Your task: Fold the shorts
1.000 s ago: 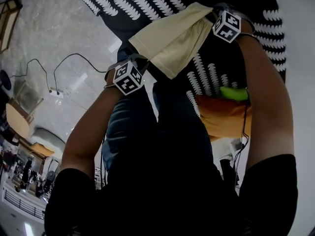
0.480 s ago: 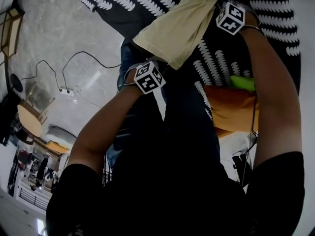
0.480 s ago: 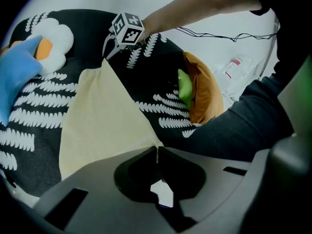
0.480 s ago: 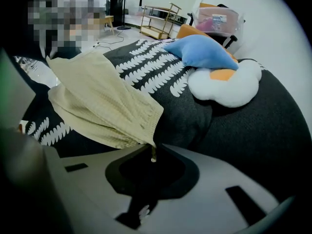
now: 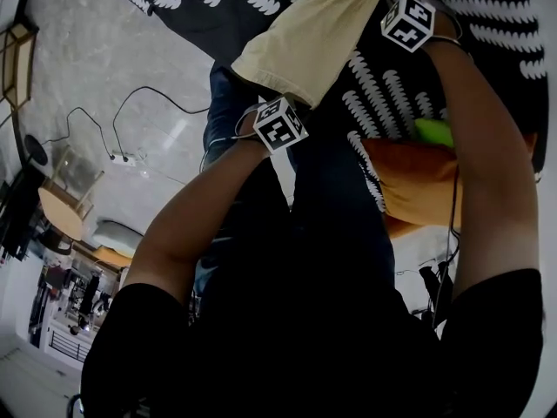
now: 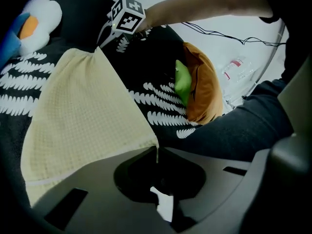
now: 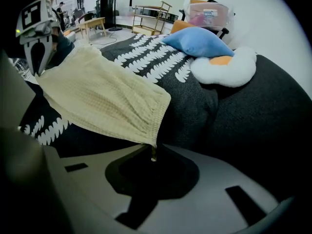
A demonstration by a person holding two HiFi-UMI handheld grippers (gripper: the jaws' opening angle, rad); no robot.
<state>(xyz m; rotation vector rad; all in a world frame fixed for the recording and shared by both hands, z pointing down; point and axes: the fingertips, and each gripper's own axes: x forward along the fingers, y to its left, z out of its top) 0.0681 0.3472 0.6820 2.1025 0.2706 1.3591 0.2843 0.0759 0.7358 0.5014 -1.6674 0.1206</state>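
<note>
The pale yellow waffle-knit shorts (image 5: pixel 309 37) hang stretched between my two grippers above a black bedspread with white leaf print (image 5: pixel 392 103). My left gripper (image 5: pixel 280 123) is shut on one corner of the shorts (image 6: pixel 83 126), and the cloth runs into the closed jaws (image 6: pixel 157 152). My right gripper (image 5: pixel 407 20) is shut on the elastic edge of the shorts (image 7: pixel 102 99), pinched at the jaws (image 7: pixel 152 152). Each gripper shows in the other's view: the right one (image 6: pixel 127 16), the left one (image 7: pixel 36 28).
An orange cushion (image 6: pixel 202 87) with a green item (image 6: pixel 181 82) lies on the bedspread beside the person's jeans-clad leg (image 6: pixel 243 126). A blue pillow (image 7: pixel 197 43) and a white egg-shaped plush (image 7: pixel 224 67) sit further off. Cables (image 5: pixel 130 103) cross the marble floor.
The left gripper has moved right, closer to the right gripper, with its corner of the shorts. The right gripper has shifted slightly up in the head view, and the cloth hangs narrower.
</note>
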